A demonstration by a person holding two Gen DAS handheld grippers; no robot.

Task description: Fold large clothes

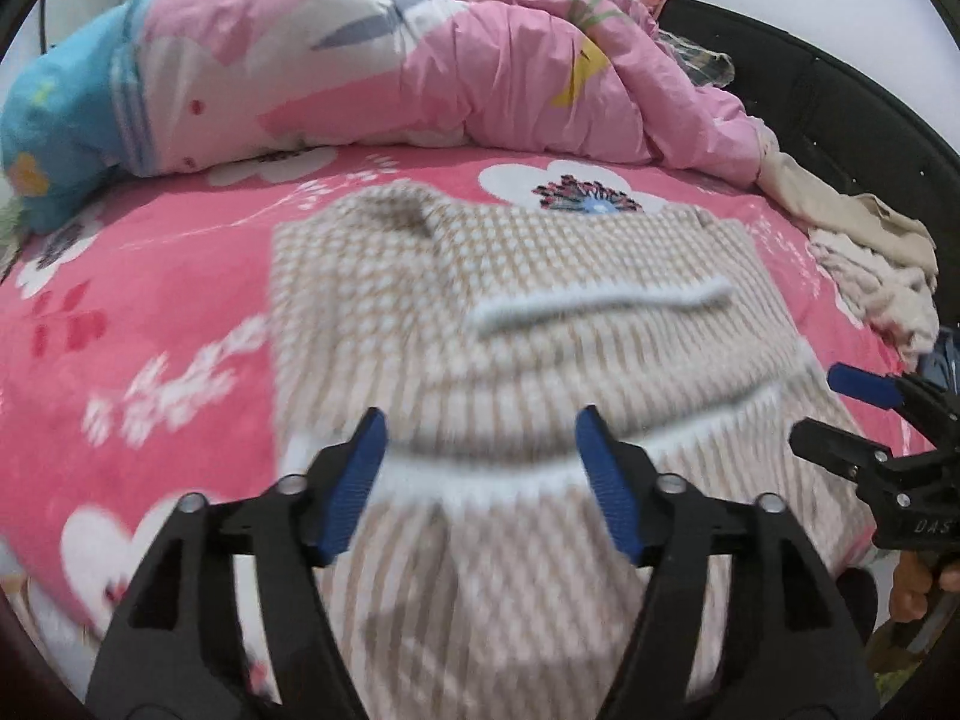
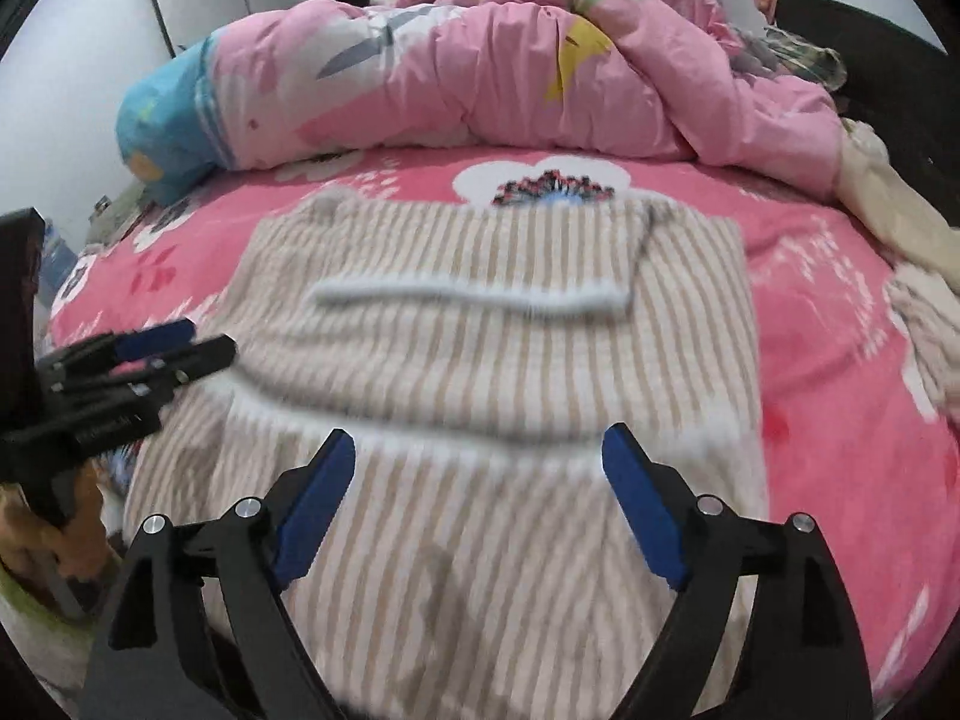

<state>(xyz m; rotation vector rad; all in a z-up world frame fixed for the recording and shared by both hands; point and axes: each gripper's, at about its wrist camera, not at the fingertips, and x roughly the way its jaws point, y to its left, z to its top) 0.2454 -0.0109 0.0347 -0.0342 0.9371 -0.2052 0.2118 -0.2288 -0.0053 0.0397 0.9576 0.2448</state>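
Note:
A beige and white striped fleece garment (image 1: 528,324) lies spread on the pink flowered bed, folded partly over itself, with a white trim band (image 1: 600,303) across it. It also shows in the right wrist view (image 2: 480,360). My left gripper (image 1: 480,450) is open and empty above the garment's near part. My right gripper (image 2: 477,468) is open and empty above the same near part, to the right. The right gripper shows at the right edge of the left wrist view (image 1: 840,414). The left gripper shows at the left edge of the right wrist view (image 2: 180,339). Both views are motion blurred.
A bunched pink quilt (image 1: 420,60) lies across the far side of the bed. Cream clothes (image 1: 870,264) are piled at the right edge by the dark bed frame (image 1: 840,96). The pink sheet (image 1: 150,312) shows around the garment.

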